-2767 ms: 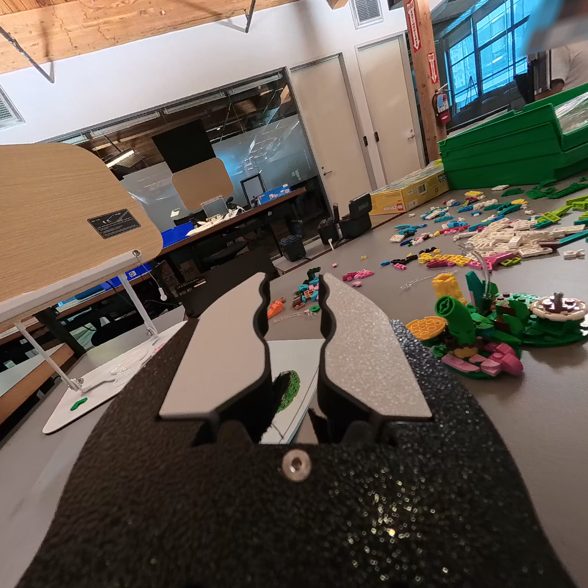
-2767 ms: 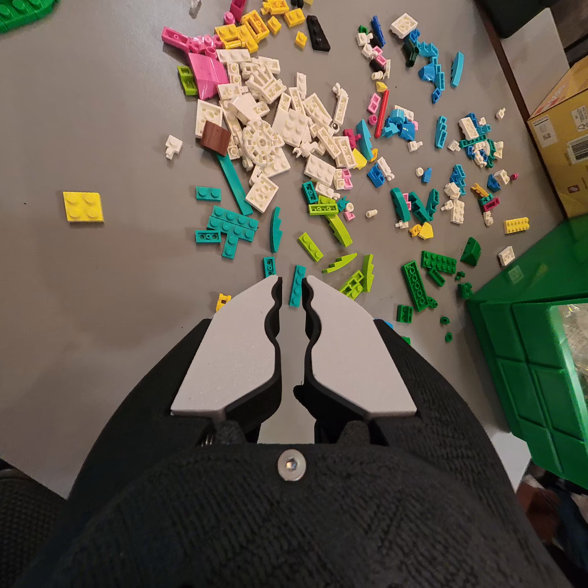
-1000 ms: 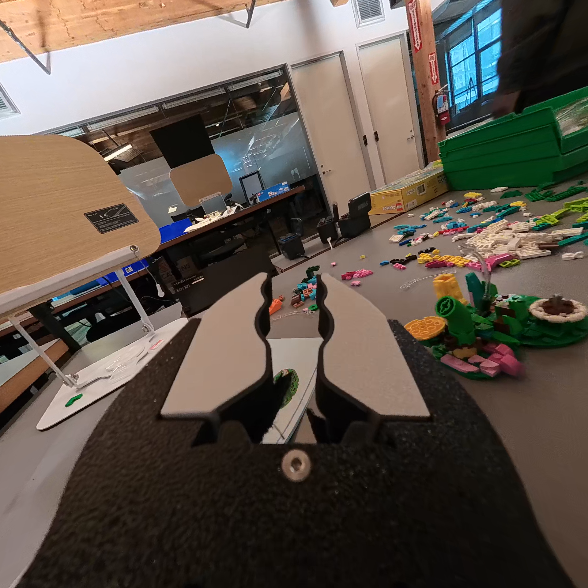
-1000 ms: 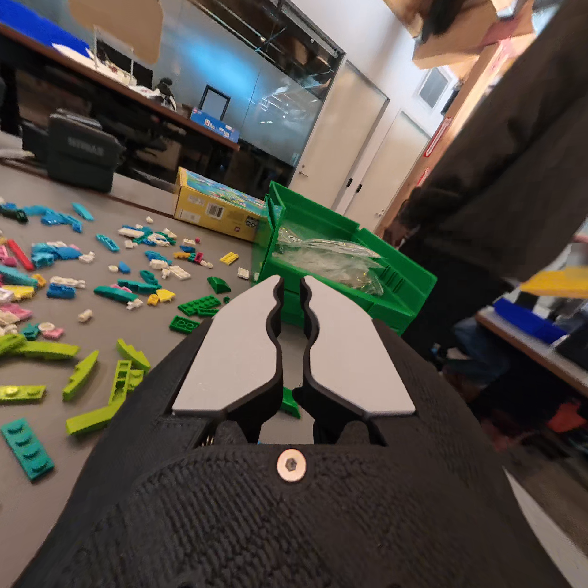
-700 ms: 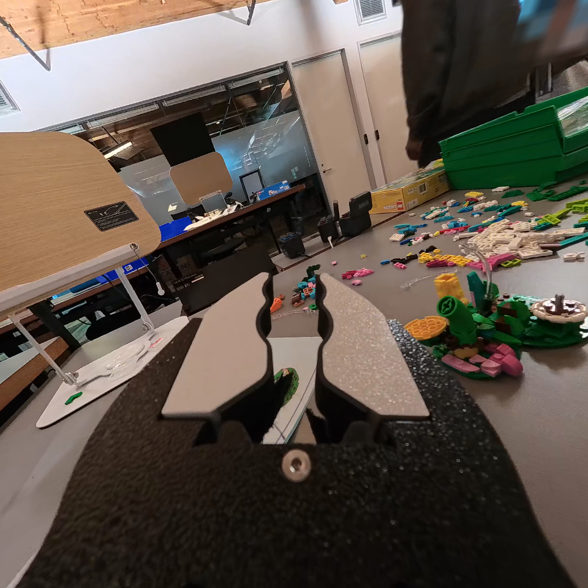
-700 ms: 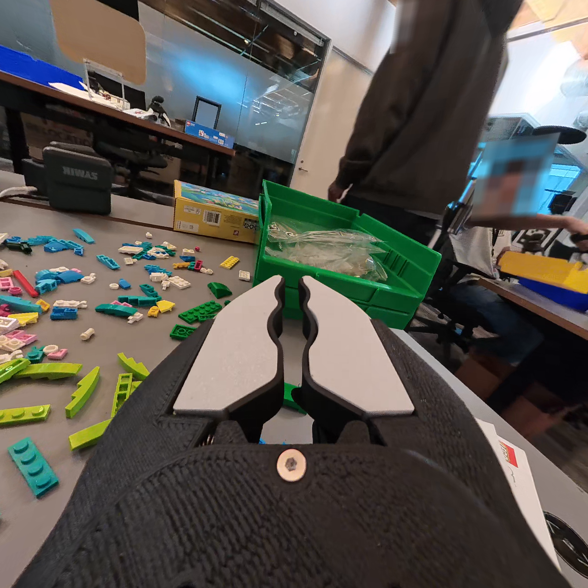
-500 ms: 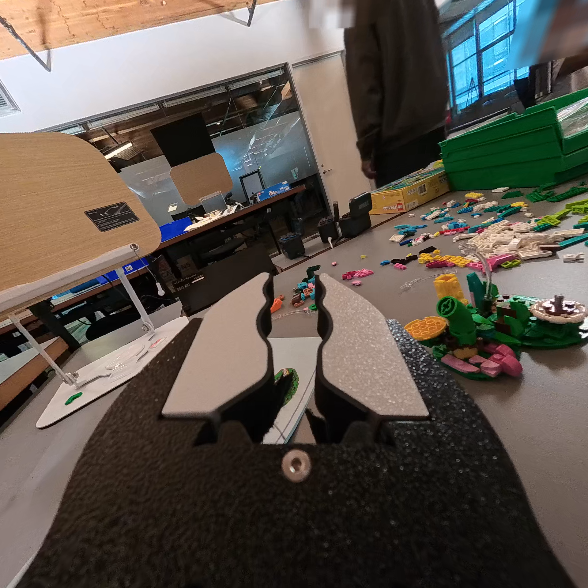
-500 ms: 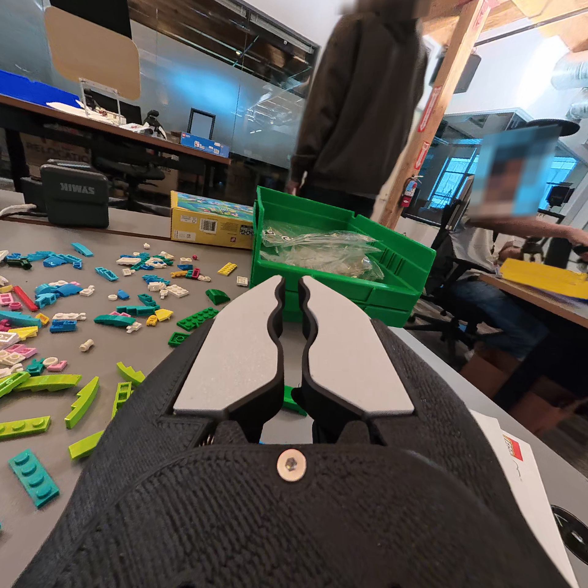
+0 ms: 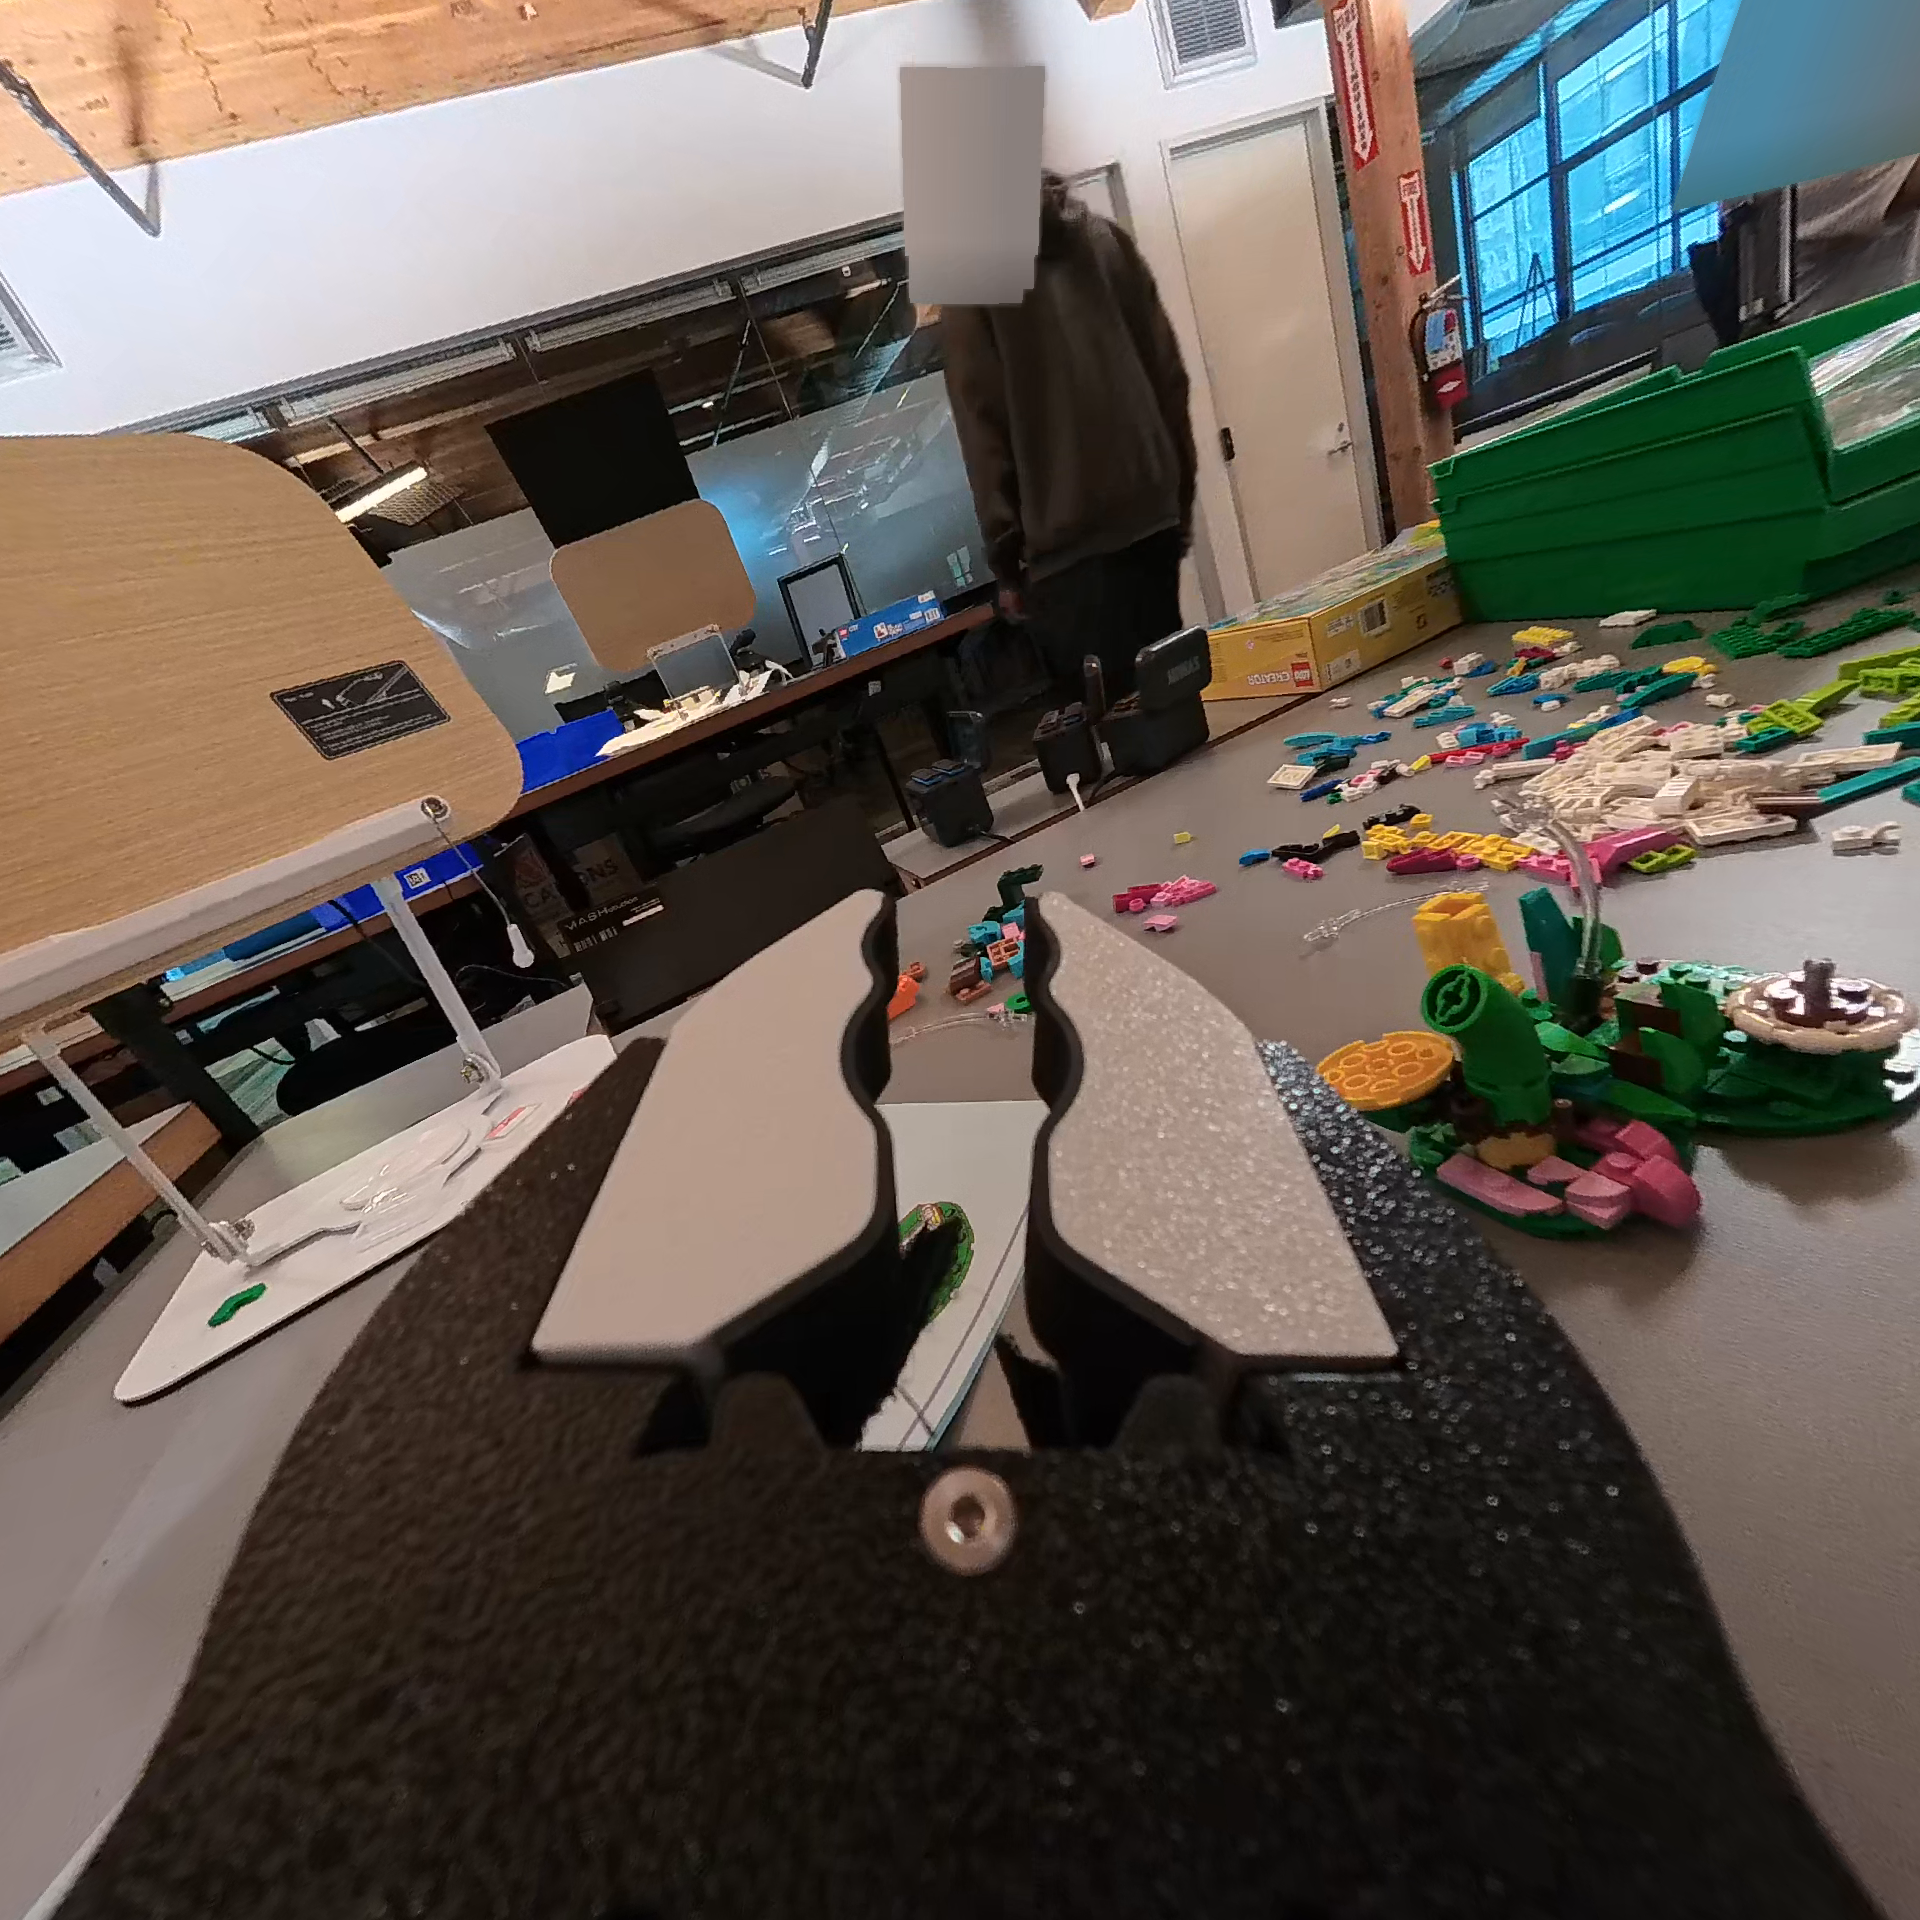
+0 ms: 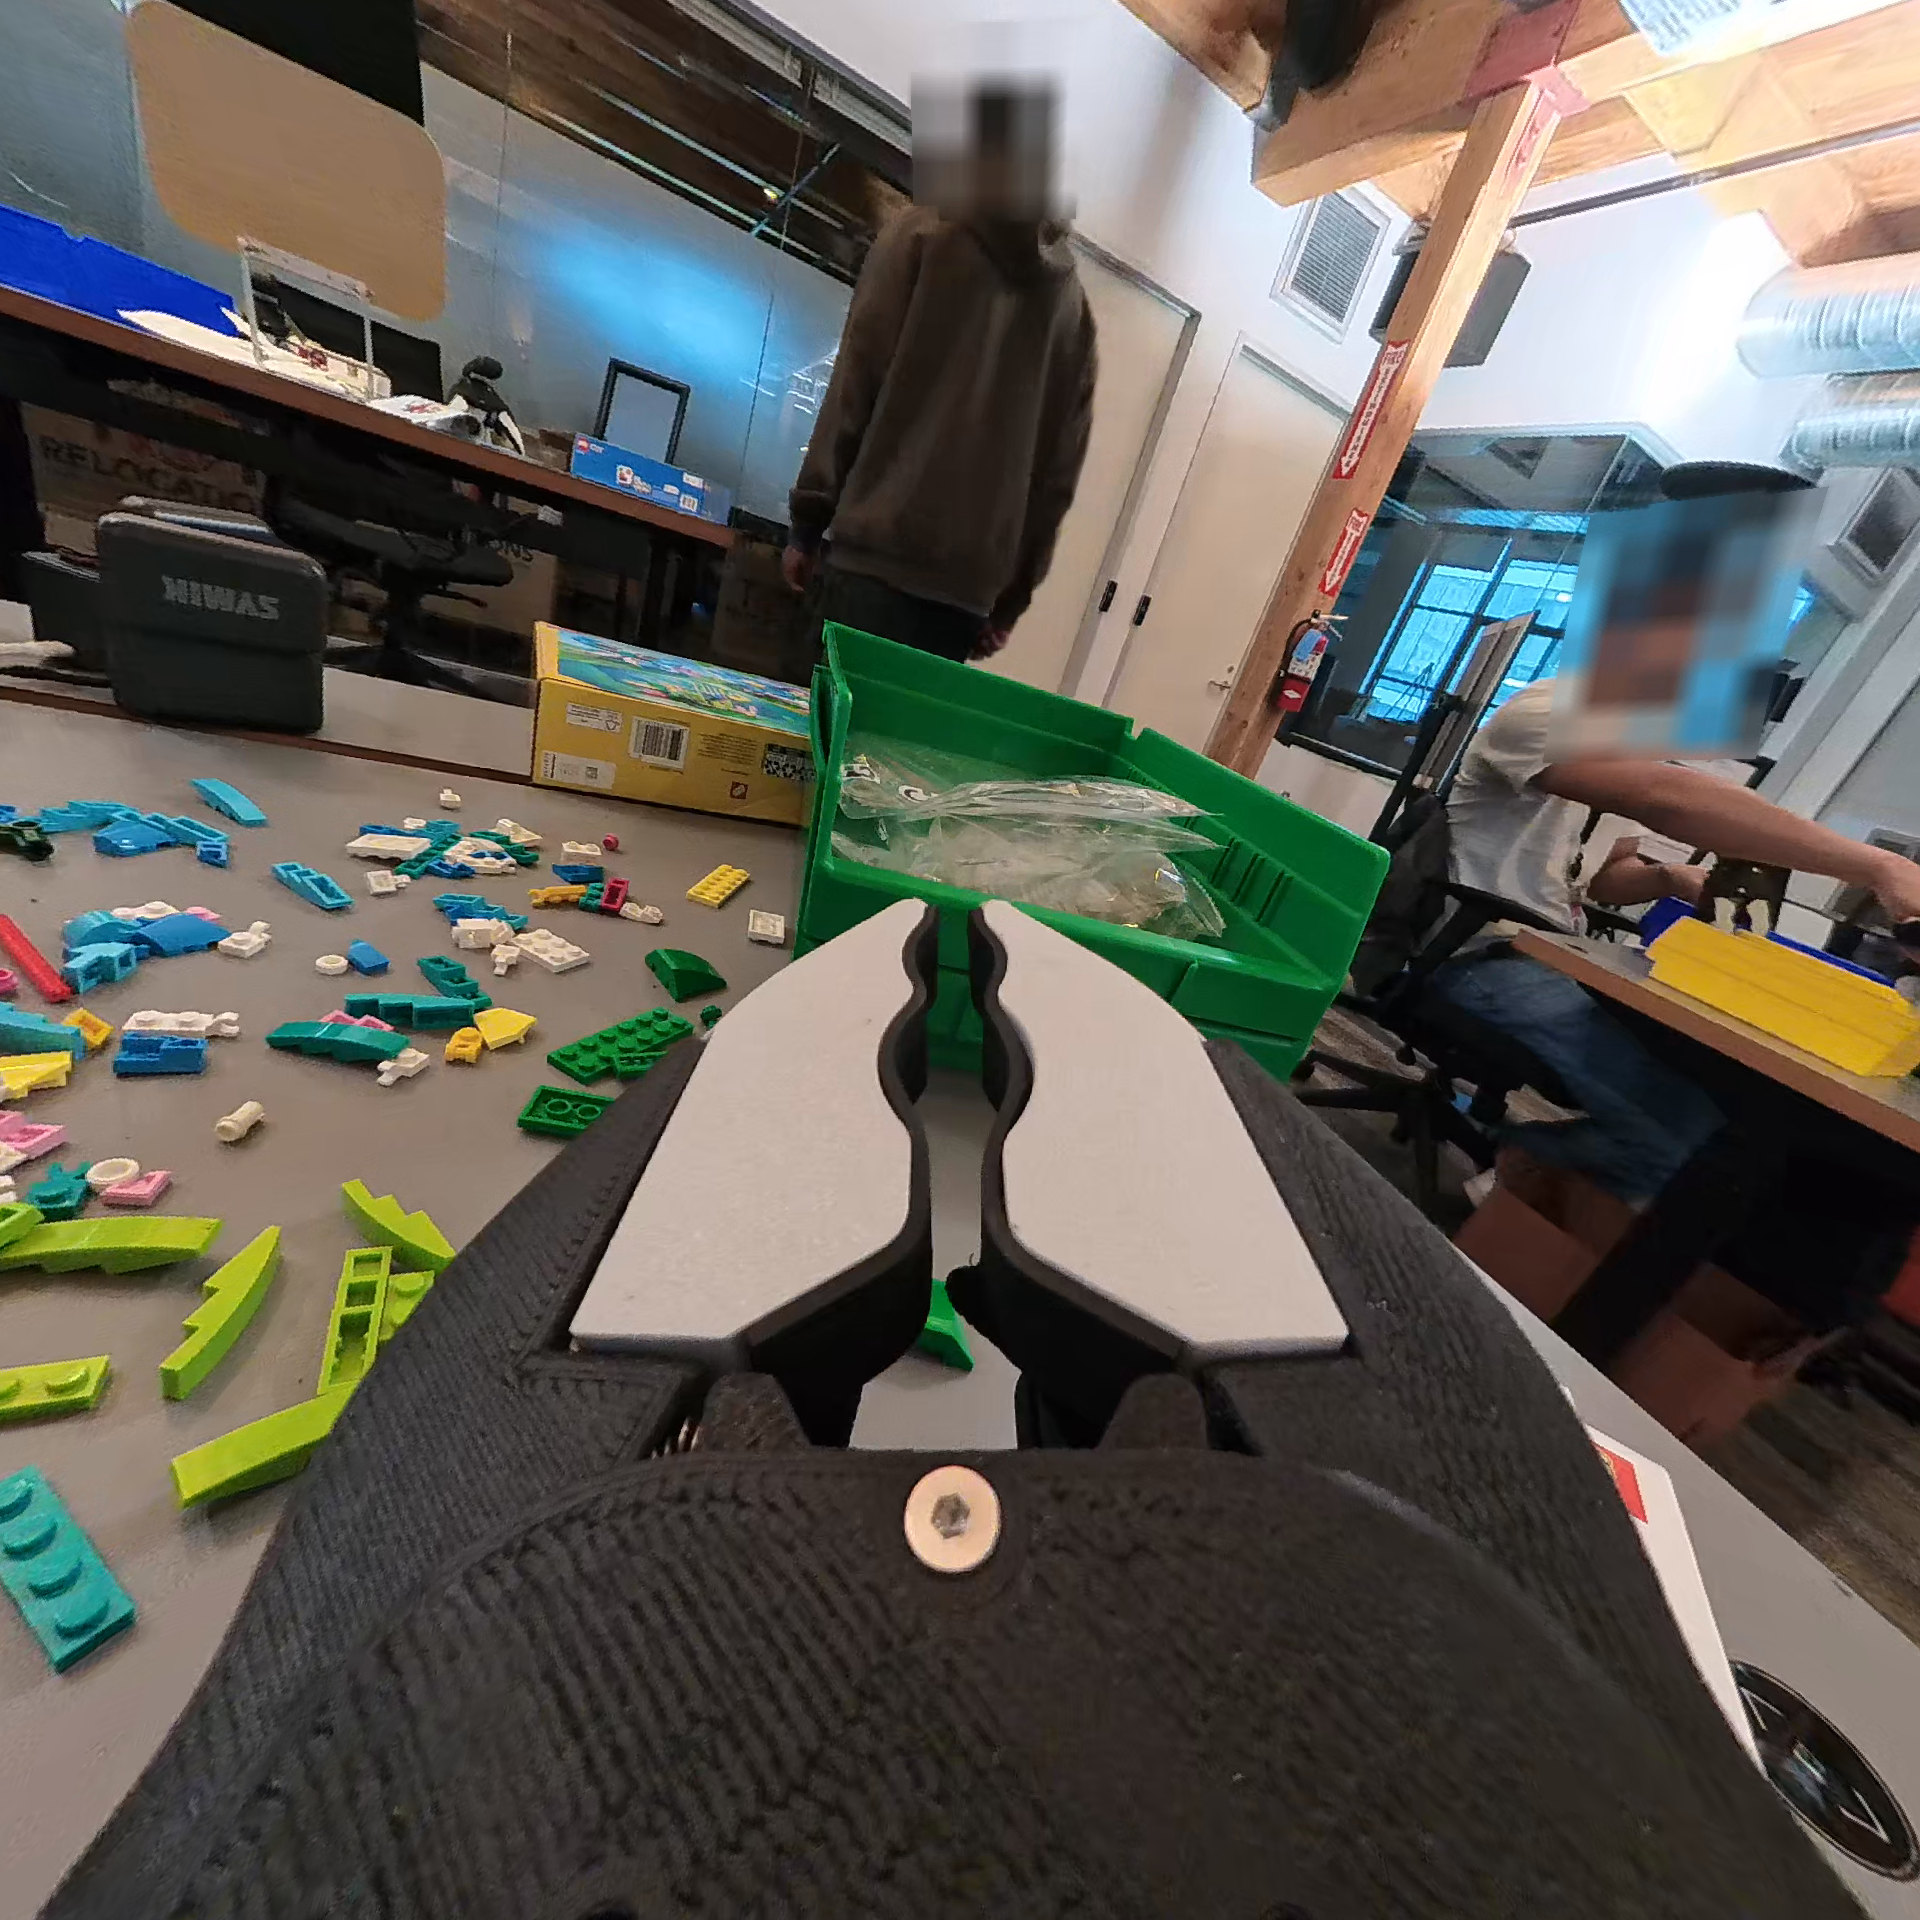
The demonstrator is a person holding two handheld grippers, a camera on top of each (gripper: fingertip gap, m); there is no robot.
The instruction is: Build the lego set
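Change: compared with the earlier right wrist picture, which looked straight down on loose bricks, the right gripper (image 10: 948, 914) is now looking level across the table (image 10: 312, 1122) at the green bin (image 10: 1195, 977); a standing person (image 10: 951, 436) is now showing in both views.
Left fingers: the left gripper (image 9: 961, 914) is hovering with its jaws parted by a clear gap and nothing between the pads (the small bricks seen through the gap are lying farther off on the table).
Right fingers: the jaws are standing almost together with only a thin slit between them, and nothing is showing in the pinch.
Under the left gripper: a white sheet (image 9: 961, 1195) with a green print is lying directly below the fingers.
Beside the left gripper: a half-built model (image 9: 1621, 1060) of green, pink and yellow bricks is sitting to its right, near but apart; a white stand (image 9: 343, 1236) with a wooden board is standing to its left.
Ahead of the right gripper: the bin, holding a clear bag (image 10: 1018, 831), is lying dead ahead and just beyond the fingertips; it is nearer to this gripper than to the left one.
Left of the right gripper: scattered bricks (image 10: 343, 997) are spreading over the table, the lime slopes nearest, and a yellow box (image 10: 665, 727) is standing behind them.
Farther out: a seated person (image 10: 1558, 883) is working at another table to the right.
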